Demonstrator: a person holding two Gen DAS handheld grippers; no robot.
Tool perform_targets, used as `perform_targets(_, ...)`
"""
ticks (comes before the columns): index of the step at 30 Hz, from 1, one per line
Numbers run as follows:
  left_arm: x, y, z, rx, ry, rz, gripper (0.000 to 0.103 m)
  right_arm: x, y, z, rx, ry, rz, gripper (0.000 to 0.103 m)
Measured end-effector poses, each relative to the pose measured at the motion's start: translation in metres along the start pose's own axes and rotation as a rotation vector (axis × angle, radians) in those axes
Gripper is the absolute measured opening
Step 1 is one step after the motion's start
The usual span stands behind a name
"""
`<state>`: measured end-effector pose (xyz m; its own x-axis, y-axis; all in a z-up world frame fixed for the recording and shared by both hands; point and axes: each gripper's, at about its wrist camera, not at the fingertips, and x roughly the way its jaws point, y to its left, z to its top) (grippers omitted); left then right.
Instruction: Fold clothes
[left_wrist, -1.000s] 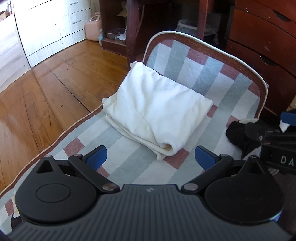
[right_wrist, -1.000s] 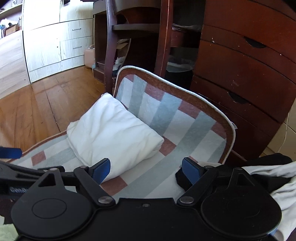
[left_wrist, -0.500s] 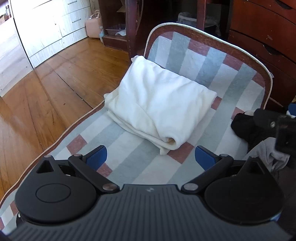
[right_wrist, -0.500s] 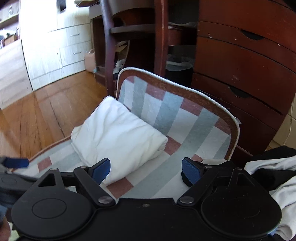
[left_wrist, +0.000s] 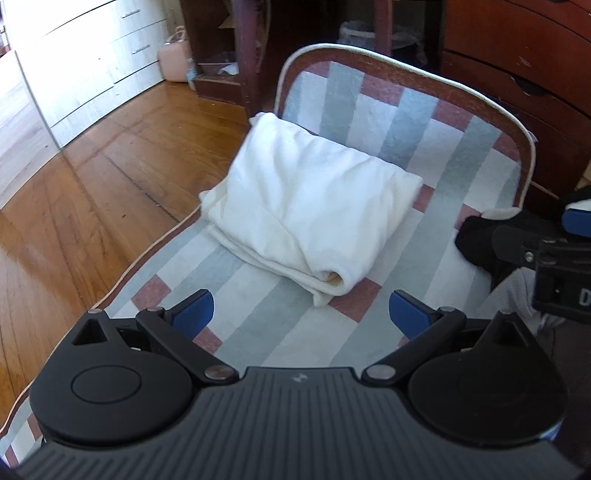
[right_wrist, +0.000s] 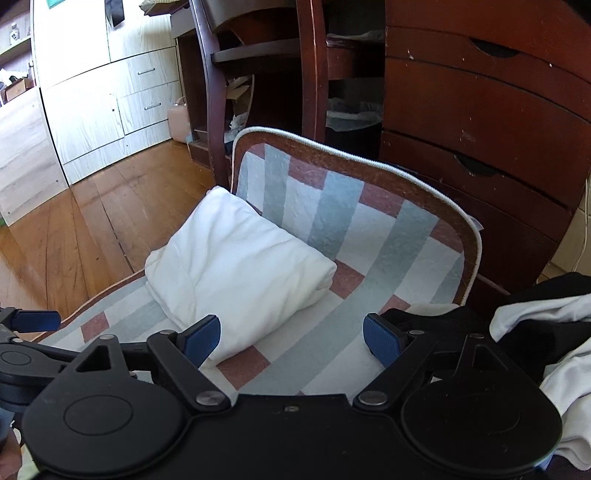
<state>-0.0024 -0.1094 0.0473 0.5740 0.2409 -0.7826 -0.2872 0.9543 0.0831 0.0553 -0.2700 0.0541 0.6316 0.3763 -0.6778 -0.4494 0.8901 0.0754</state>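
Both tongs, left (left_wrist: 301, 314) and right (right_wrist: 291, 336), hang wide open, gripping nothing. Folded white towel (left_wrist: 306, 210) sits mid-frame on the striped rug (left_wrist: 424, 122).

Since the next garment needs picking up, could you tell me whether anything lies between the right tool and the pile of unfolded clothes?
Nothing visible does. The open right tool hovers over bare striped rug; the black-and-white pile of unfolded clothes lies just to its right, while the folded white garment sits on the opposite side.
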Motion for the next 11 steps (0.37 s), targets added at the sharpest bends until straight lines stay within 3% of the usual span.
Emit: perform_targets(11, -0.0012, -0.0005, -0.0016, -0.004, 0.004, 0.007, 0.103, 0.0024, 0.0024, -0.008, 0.0, 0.016, 0.013, 0.088)
